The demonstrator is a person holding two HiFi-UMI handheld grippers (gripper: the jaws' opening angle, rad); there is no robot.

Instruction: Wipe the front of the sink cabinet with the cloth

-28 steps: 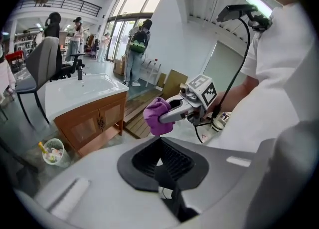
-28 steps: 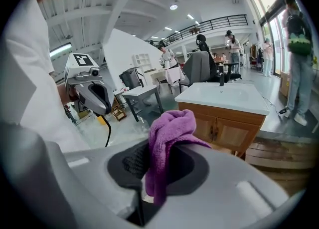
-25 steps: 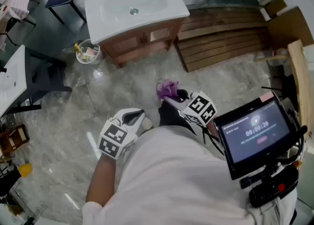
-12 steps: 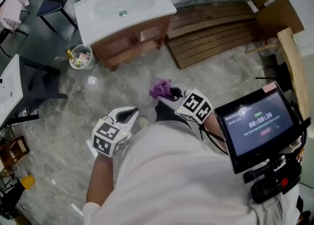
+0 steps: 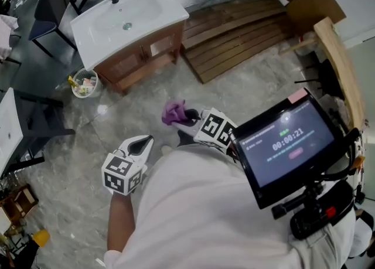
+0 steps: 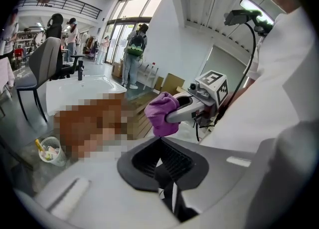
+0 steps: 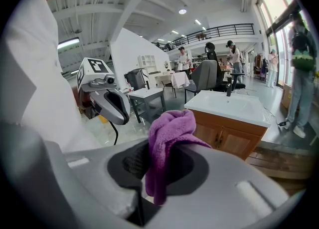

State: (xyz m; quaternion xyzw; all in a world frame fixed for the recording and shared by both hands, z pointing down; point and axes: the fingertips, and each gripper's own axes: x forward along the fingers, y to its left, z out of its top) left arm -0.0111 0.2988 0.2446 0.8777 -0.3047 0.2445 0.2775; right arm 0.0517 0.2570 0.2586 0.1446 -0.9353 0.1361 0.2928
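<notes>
Cloth [image 7: 172, 128] (purple) pinched in R gripper [image 7: 149, 175]; L gripper [image 6: 163, 189] jaws together, empty.

A purple cloth [image 5: 173, 111] against the grey-veined marble floor [image 5: 70, 139]; beyond it, the sink cabinet [image 5: 137, 58] shows brown wood under a white basin [image 5: 126, 13]. Black-and-white square markers pattern the left gripper [image 5: 144, 140] and right gripper [image 5: 184, 119].

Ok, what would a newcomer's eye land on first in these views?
The purple cloth, bunched and clamped in the right gripper at the centre of the head view, stands out against the grey floor. Next comes the white sink on its wooden sink cabinet at upper left, apart from the cloth. The lit screen showing a timer sits at lower right, in front of the person.
</notes>
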